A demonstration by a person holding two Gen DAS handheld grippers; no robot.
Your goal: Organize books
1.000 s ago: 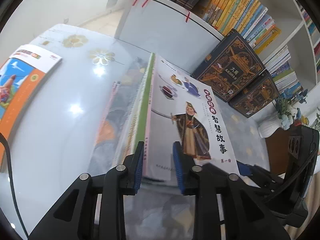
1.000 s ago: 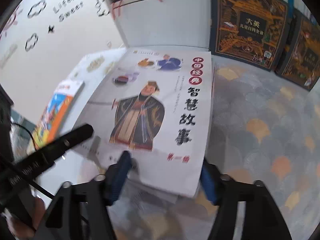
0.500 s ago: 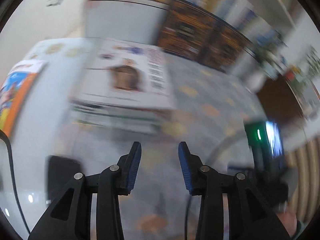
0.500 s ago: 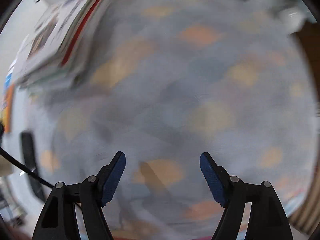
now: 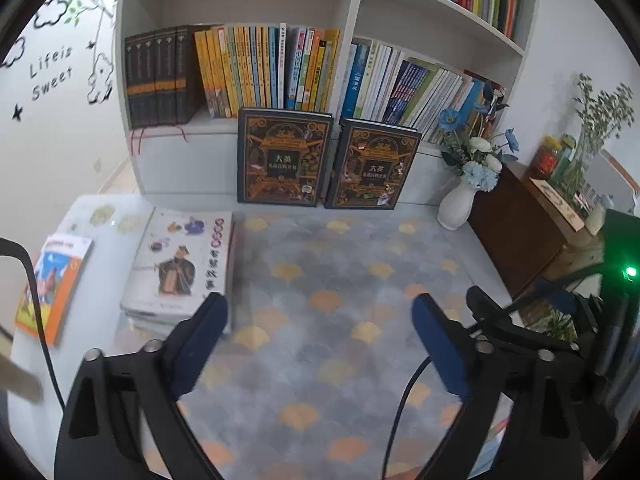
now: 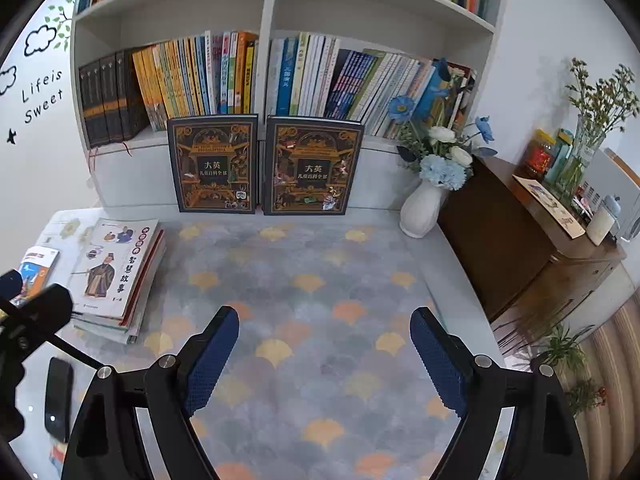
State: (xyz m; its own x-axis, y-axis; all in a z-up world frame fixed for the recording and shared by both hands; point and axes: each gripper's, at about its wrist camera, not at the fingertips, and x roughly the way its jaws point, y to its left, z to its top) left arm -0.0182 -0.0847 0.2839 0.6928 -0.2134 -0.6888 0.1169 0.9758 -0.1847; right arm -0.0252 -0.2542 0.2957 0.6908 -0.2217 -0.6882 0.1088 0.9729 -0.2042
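At the tabletop's (image 6: 320, 360) left, an orange book (image 5: 52, 280) is seen beside a stack of books (image 6: 116, 280); 2 dark volumes (image 6: 212, 164) are propped against the bookshelf (image 6: 272, 8). The left gripper (image 5: 320, 344) and right gripper (image 6: 324, 356) are opening wide, nothing held between their fingers.

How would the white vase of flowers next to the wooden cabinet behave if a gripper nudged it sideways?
The white vase would probably tip rather than slide: it looks narrow-footed, and the flowers stand tall above it. It looks like glazed ceramic, so likely slippery and breakable. The patterned mat beneath might grip its foot.
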